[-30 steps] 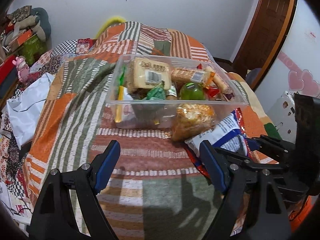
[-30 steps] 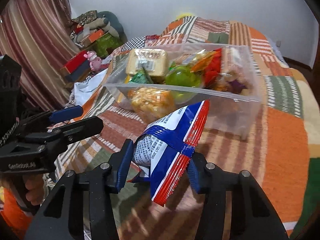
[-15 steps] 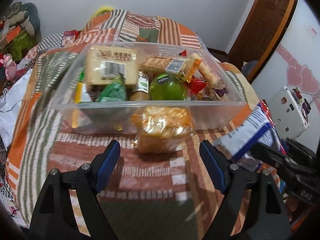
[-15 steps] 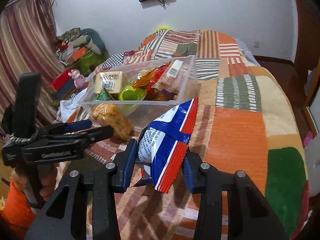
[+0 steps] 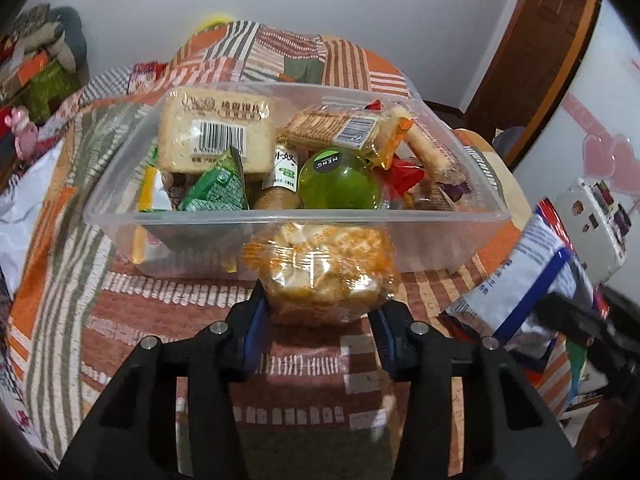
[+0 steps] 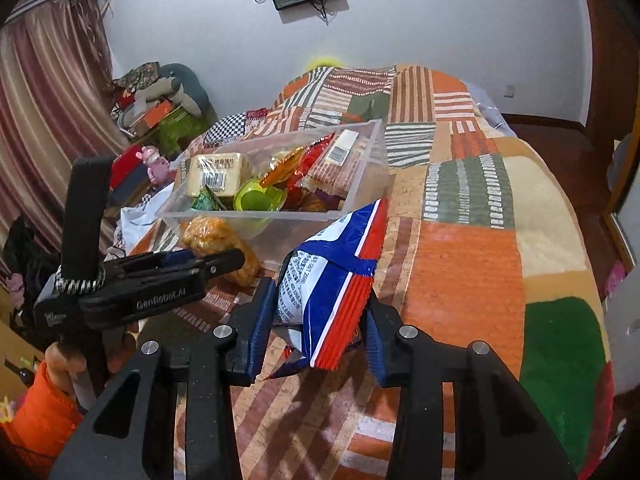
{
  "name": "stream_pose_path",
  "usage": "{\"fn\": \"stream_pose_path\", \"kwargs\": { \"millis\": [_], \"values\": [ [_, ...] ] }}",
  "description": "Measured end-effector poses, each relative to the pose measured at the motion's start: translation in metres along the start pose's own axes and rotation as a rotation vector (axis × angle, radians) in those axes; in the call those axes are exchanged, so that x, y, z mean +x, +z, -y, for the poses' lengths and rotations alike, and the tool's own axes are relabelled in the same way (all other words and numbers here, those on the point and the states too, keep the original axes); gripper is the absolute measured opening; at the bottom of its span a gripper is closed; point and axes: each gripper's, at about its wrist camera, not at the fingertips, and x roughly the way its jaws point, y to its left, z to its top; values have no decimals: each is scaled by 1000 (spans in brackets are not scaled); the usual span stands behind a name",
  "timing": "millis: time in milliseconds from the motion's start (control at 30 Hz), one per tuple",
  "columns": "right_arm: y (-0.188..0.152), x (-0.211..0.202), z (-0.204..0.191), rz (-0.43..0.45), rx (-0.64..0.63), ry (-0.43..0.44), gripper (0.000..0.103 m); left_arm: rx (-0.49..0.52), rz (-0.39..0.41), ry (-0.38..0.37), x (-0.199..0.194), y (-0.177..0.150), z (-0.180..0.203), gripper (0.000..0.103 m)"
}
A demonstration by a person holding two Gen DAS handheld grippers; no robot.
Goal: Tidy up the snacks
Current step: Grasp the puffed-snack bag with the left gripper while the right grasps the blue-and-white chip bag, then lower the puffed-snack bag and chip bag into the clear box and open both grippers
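one clear plastic tub (image 5: 120, 184) sits on the patchwork bedspread (image 6: 472, 264), crowded with snacks: i count one pale barcoded bread pack (image 5: 214, 136), one green jelly cup (image 5: 338, 180) and one green foil sachet (image 5: 214, 190) among others. just outside the tub's near wall, the left gripper (image 5: 320, 314) pinches one clear-wrapped orange puffed snack (image 5: 324, 270). beside it, toward the bedspread's right edge, the right gripper (image 6: 318, 326) is clamped on one red, white and blue crisp bag (image 6: 336, 280).
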Motion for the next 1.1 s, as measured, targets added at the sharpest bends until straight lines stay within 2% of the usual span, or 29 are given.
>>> {"fn": "stream_pose_path", "kwargs": {
  "millis": [133,267,600,1100],
  "values": [
    [5,-5,-3,19,-9,3,32,34,33,14,-12,-3,1,44],
    [12,-7,-6,37,-17,10,28,13,57,-7,-27,0,-5,44],
    [29,-10,-16,86,-44,28,25,-11,150,-18,-64,18,-18,44],
    [90,-11,-32,216,-74,62,25,-40,200,-8,-64,53,-39,44]
  ]
}}
